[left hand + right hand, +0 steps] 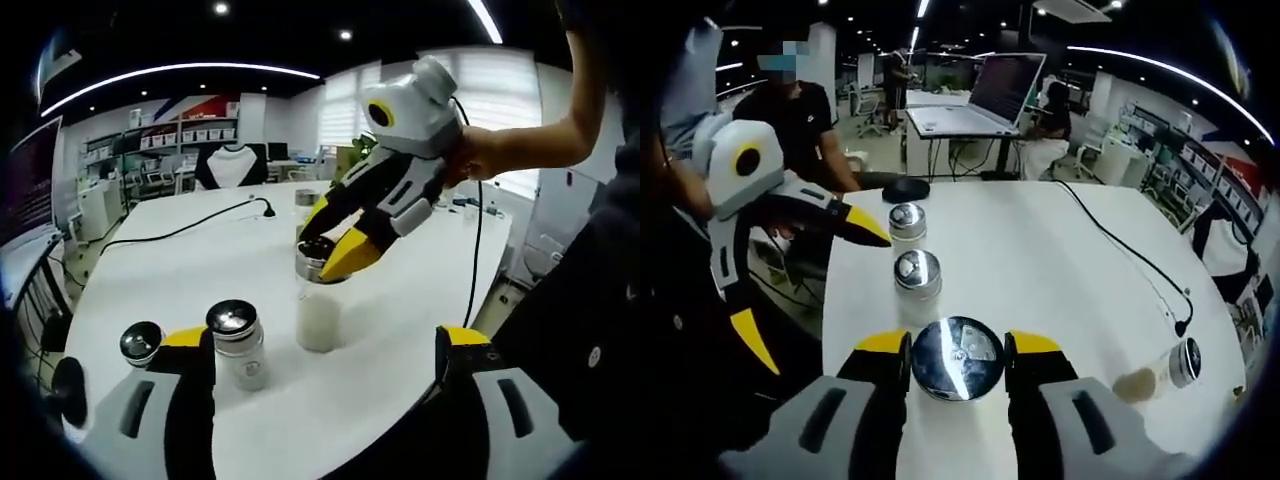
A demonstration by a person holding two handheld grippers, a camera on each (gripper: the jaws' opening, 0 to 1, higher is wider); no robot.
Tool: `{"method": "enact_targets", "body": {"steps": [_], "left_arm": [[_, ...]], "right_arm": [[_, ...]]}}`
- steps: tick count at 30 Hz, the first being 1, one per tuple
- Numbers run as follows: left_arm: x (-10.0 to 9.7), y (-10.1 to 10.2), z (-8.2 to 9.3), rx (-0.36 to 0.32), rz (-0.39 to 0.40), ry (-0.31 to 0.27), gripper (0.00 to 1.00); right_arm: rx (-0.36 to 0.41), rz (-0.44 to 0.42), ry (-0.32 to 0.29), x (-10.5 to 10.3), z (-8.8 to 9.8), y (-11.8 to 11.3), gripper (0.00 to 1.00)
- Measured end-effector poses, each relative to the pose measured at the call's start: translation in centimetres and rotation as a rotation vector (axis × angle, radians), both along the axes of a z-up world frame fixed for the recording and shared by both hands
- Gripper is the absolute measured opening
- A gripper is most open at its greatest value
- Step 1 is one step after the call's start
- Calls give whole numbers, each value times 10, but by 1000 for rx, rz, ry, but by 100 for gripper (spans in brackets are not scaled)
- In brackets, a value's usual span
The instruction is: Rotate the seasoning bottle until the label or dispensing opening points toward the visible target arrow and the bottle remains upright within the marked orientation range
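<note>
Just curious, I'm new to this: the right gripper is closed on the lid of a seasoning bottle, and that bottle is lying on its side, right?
Not quite. The right gripper does clasp the lid, but the seasoning bottle stands upright on the table, as the left gripper view shows.

White surface (400, 330), rounded at the edges, crossed by a black cable (180, 230). Dark ceiling overhead with round spotlights (221, 8) and a curved light strip (170, 72). Bright windows (500, 110) with blinds along the far wall. Shelves (190, 135) stocked with white boxes to one side. Black chair (232, 165) drawn up at the far edge. Open-plan office beyond: desk (950, 122) bearing an open laptop (1005, 85), more chairs, grey floor. Person in a black shirt (805, 120) seated near the surface edge.
</note>
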State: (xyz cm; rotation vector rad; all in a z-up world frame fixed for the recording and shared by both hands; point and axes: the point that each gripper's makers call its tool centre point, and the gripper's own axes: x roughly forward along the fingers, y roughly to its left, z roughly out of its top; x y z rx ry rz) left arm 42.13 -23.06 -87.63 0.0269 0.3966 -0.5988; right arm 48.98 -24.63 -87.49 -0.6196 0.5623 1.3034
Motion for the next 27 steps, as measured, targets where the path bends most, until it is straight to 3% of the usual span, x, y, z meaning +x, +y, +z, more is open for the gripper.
{"method": "enact_targets", "body": {"steps": [13,19,27], "left_arm": [[1,-5,-3,-3,-49,1,96],[2,-12,-5,-7,-91,3,93],[9,-29,-8,-20,-159,-5,82]], "right_arm": [[-4,95,4,-26,0,3,36],[-1,93,14,-31,0,1,36],[12,63,25,-34,6,-6,35]]}}
